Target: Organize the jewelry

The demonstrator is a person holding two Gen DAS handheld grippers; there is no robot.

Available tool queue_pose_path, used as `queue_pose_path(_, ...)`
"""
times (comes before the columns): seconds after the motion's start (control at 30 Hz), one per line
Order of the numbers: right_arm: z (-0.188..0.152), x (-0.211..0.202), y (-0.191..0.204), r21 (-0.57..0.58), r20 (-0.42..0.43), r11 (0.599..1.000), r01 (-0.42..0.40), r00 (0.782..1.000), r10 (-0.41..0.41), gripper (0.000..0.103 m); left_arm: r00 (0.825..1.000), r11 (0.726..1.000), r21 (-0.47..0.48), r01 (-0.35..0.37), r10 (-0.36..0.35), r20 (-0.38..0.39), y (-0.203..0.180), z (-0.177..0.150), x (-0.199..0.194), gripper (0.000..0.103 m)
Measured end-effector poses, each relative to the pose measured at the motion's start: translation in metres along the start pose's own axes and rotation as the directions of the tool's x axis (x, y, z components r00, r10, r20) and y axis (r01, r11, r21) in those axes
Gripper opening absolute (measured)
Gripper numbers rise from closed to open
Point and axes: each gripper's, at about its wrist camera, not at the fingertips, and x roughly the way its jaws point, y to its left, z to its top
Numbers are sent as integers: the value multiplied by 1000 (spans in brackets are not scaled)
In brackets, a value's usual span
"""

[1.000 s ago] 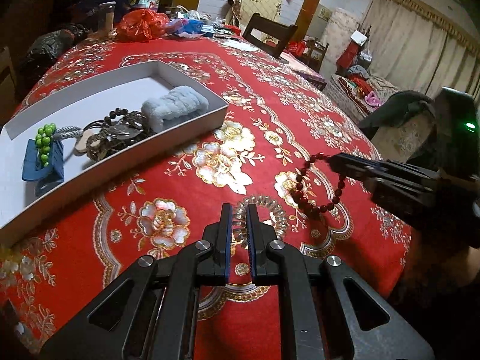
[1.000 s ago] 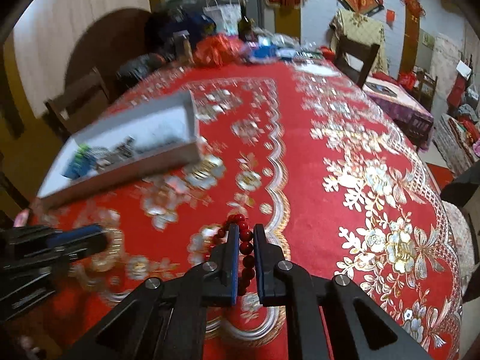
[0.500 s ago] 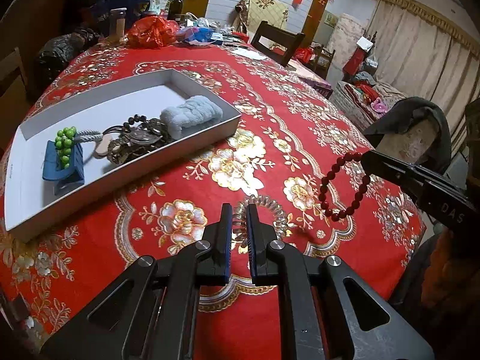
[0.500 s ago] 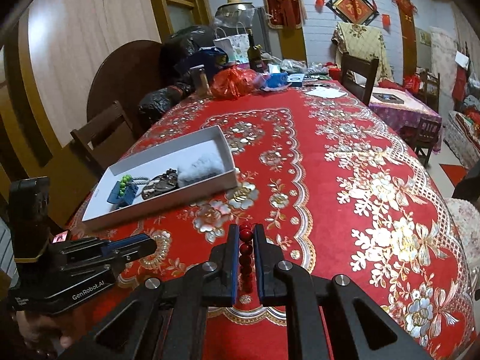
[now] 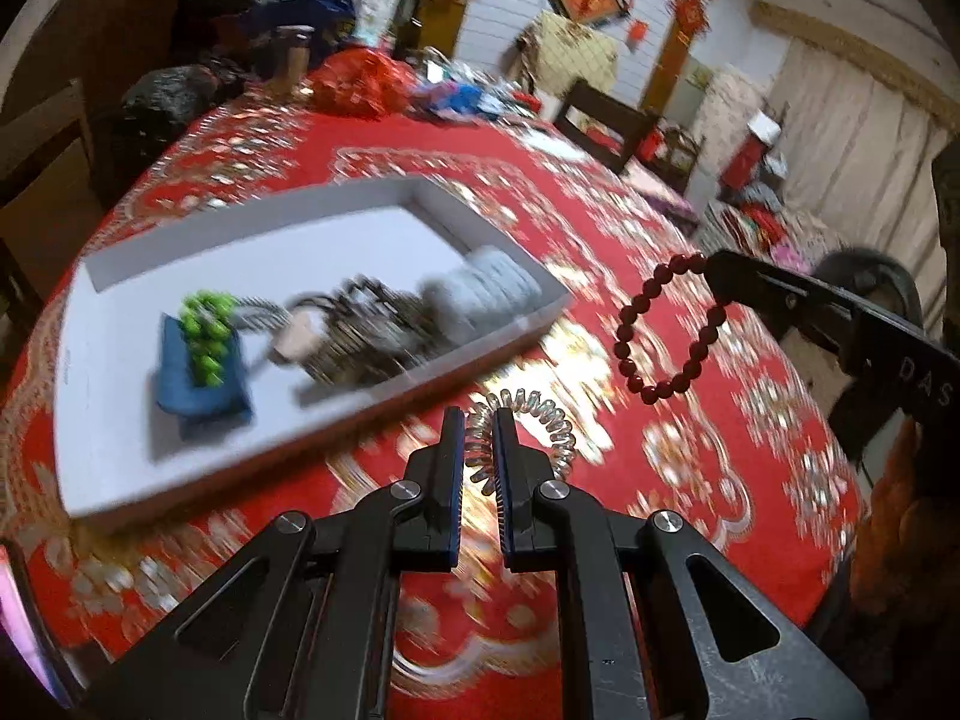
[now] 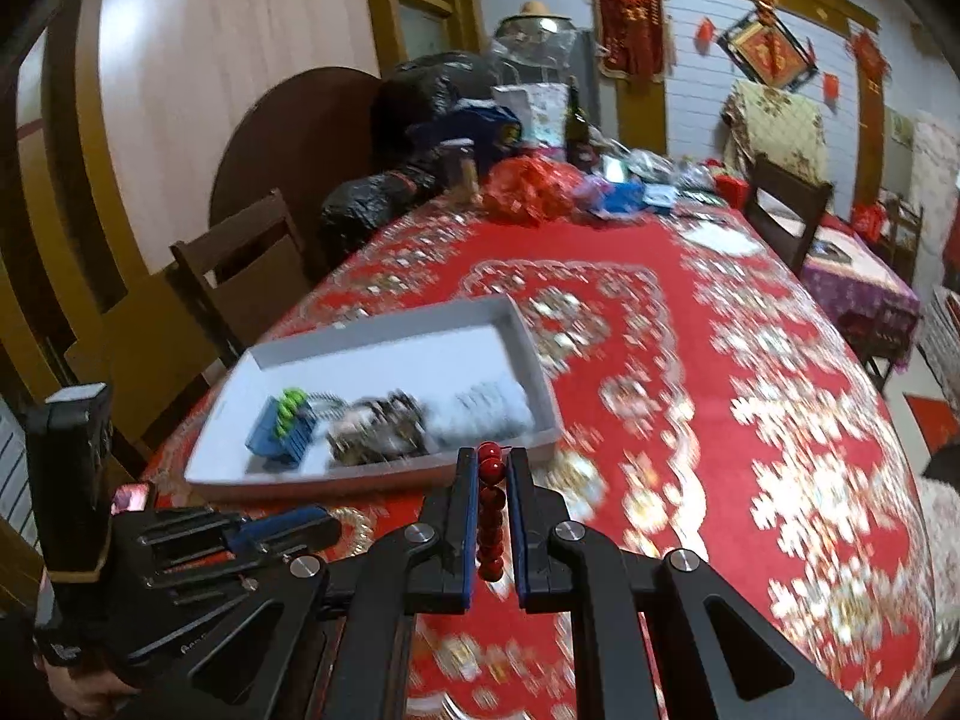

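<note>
Fingers of the left gripper pinch a silver coil bracelet at lower centre of the left wrist view, its loop sticking out past the tips above the red bench. Those of the right gripper are closed on a red bead bracelet; in the left wrist view that bracelet hangs as a ring at right of centre, clear of the cloth. A white tray lies at left of centre in both views, holding 1 blue clip topped by green beads, a dark heap of jewelry and a pale fluffy band, all blurred.
</note>
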Motion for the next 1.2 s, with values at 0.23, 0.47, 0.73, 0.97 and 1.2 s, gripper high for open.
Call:
queue_pose_path(0.23, 38, 49, 32, -11, -12, 998, -62, 998, 62, 8, 990, 984, -125, -125, 132, 43, 66, 32, 12, 7)
queue_pose_path(0.47, 38, 112, 41, 85, -67, 991, -107, 991, 112, 8, 971, 964, -130, -234, 237, 13, 85, 29, 32, 8)
queue_pose_path(0.73, 16, 122, 1, 207, -109, 977, -59, 991, 83, 31, 964, 956, -136, -261, 266, 22, 76, 20, 28, 44)
queue_pose_path(0.97, 3, 77, -10, 188, -96, 981, -40, 994, 59, 32, 955, 953, -102, -285, 292, 53, 52, 18, 6, 84)
queue_pose_path(1.2, -39, 29, 21, 23, -192, 1000, -5, 981, 9, 33, 942, 944, 0, -331, 330, 64, 14, -16, -26, 95)
